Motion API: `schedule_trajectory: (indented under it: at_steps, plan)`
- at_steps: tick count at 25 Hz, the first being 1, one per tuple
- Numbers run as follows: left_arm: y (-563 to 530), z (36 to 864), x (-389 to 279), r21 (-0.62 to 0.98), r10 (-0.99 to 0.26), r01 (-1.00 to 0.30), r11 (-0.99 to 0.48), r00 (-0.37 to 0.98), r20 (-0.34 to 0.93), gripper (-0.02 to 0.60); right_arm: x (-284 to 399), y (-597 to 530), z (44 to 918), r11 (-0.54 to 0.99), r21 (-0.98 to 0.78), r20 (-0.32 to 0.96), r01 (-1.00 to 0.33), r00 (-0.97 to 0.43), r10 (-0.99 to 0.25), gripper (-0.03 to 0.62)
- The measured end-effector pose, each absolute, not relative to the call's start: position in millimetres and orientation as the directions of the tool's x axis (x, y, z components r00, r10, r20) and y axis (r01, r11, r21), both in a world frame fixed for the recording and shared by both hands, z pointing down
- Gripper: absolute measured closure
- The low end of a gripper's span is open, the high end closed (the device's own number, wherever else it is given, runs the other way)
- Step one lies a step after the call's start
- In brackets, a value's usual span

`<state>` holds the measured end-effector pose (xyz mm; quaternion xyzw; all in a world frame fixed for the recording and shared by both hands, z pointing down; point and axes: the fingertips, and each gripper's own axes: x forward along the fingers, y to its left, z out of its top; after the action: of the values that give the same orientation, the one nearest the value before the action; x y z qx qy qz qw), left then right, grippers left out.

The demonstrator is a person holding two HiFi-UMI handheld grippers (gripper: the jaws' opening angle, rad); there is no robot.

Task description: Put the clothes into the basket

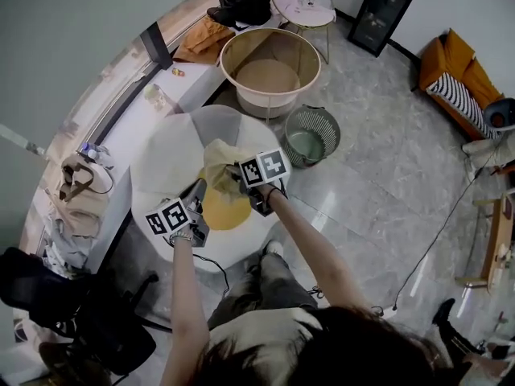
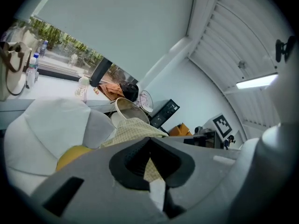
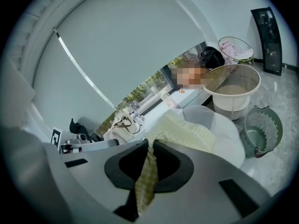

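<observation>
A pale yellow checked garment hangs lifted over a white armchair, stretched between my two grippers. My left gripper is shut on its lower left edge; in the left gripper view the cloth runs into the closed jaws. My right gripper is shut on the right edge, and the fabric is pinched in its jaws. A green slatted basket stands on the floor to the right of the chair. Behind it stands a large cream tub basket.
A yellow cushion lies on the chair seat under the garment. Orange clothes and a black bag lie on the window ledge. A tote bag sits at the left, a wire chair behind the tub, and an orange sofa at the far right.
</observation>
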<state>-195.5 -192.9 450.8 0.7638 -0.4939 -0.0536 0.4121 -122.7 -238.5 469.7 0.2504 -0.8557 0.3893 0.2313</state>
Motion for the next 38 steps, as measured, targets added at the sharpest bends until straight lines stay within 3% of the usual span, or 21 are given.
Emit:
schedule_trajectory:
  at_steps: [15,25,38]
  plan:
    - [-189,388,-177,0.664,-0.833,-0.689,-0.291,0.524,0.178,0.571,-99,-237,411,0.602,-0.498,0.542,-0.624,-0.766,-0.346,0.563]
    - [-192,369,-173,0.638,-0.827,-0.692,-0.338,0.542,0.15,0.571,-100,-242,387,0.622,-0.472,0.516,-0.625,-0.767,-0.38,0.563]
    - [-207,356,-131,0.611,-0.782,-0.675,-0.413,0.607,0.142,0.571,-48,-257,375,0.565,-0.486,0.486,-0.667,-0.744,-0.459,0.563]
